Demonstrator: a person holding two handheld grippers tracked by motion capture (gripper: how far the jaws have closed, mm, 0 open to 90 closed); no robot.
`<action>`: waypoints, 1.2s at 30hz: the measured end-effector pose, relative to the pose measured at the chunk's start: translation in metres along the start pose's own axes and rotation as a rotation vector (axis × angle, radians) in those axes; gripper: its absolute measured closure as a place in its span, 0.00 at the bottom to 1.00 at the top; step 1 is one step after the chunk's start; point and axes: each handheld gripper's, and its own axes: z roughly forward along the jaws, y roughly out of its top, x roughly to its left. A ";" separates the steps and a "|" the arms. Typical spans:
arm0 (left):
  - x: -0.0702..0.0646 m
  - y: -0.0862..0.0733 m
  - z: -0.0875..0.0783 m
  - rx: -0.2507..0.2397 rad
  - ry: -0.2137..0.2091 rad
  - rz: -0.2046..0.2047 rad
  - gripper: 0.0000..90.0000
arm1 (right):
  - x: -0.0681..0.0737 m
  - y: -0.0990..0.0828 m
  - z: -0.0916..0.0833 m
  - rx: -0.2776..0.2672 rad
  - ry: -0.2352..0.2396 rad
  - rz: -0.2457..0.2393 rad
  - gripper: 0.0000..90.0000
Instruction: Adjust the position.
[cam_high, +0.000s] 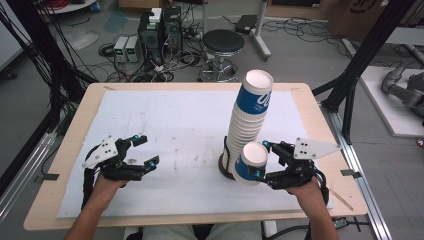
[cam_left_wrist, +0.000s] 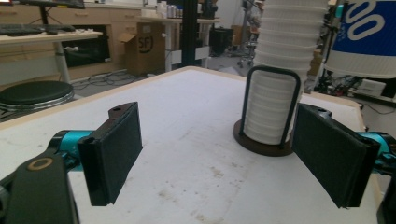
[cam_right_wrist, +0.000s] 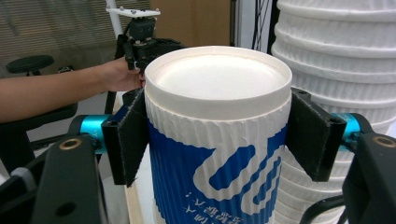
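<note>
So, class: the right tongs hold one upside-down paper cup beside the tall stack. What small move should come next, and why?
Probably carry the cup left, away from the stack, toward bare mat. The right tongs clamp it bottom-up, close beside the leaning stack in its holder, so it risks a knock. The left tongs wait open, apart.

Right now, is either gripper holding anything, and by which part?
The right gripper clamps a blue-and-white paper cup by its ribbed side wall, near the closed base. The left gripper holds nothing.

1. Even, bright indoor light falls from above; shadows on the table are soft and faint.
2. All views are slightly soft and grainy.
3. Background behind the cup is blurred.
</note>
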 end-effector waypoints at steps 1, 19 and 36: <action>-0.002 0.001 0.001 0.002 -0.014 0.004 0.18 | 0.002 0.000 0.001 0.001 0.005 0.002 0.32; -0.049 0.011 0.034 0.027 -0.262 0.009 0.17 | 0.015 -0.005 0.031 0.019 0.074 -0.028 0.32; -0.076 0.011 0.073 0.035 -0.424 0.023 0.17 | 0.021 -0.001 0.069 0.006 0.150 -0.053 0.32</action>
